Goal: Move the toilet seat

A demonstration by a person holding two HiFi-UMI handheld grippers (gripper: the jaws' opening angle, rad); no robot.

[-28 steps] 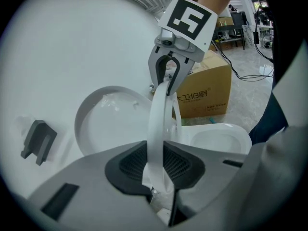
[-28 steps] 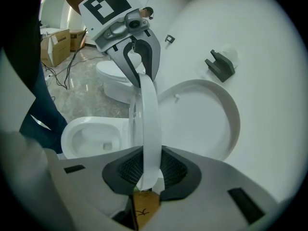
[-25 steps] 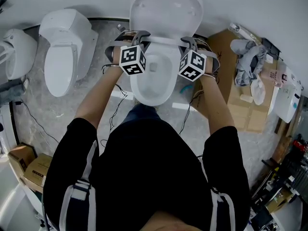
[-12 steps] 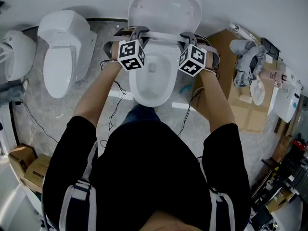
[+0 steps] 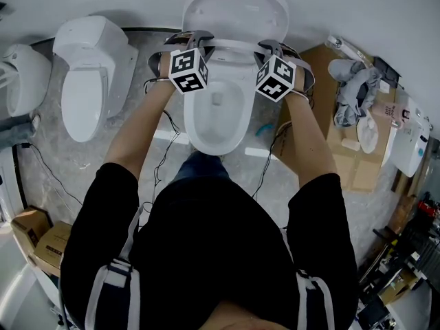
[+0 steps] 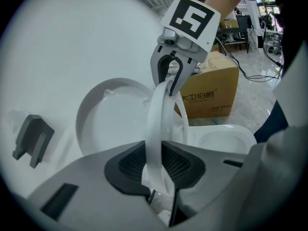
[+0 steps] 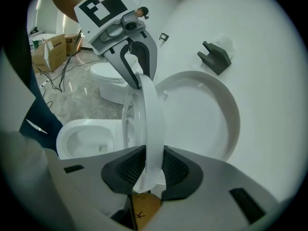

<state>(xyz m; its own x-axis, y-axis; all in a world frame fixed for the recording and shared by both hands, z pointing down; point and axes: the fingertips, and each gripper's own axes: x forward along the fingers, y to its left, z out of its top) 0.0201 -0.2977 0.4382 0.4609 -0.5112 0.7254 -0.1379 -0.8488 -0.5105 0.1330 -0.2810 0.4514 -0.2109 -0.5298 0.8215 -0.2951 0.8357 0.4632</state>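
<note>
Well, the white plastic toilet seat ring stands raised on its hinge, edge-on between the two claws and just short of the white oval lid that leans on the wall beyond them. The left claw is clamped on one side rim; the right claw has the opposite rim between its pads, and its jaws are opening. I'd judge the ring stiff, fairly light and glossy enough to slip, so those thin side rims, gripped evenly, look the sensible hold, with the hinge guiding it. Below the claws sits the open white ceramic bowl on a grey marbled floor; a second white toilet stands off the left claw's side, and flattened brown cardboard off the right's
</note>
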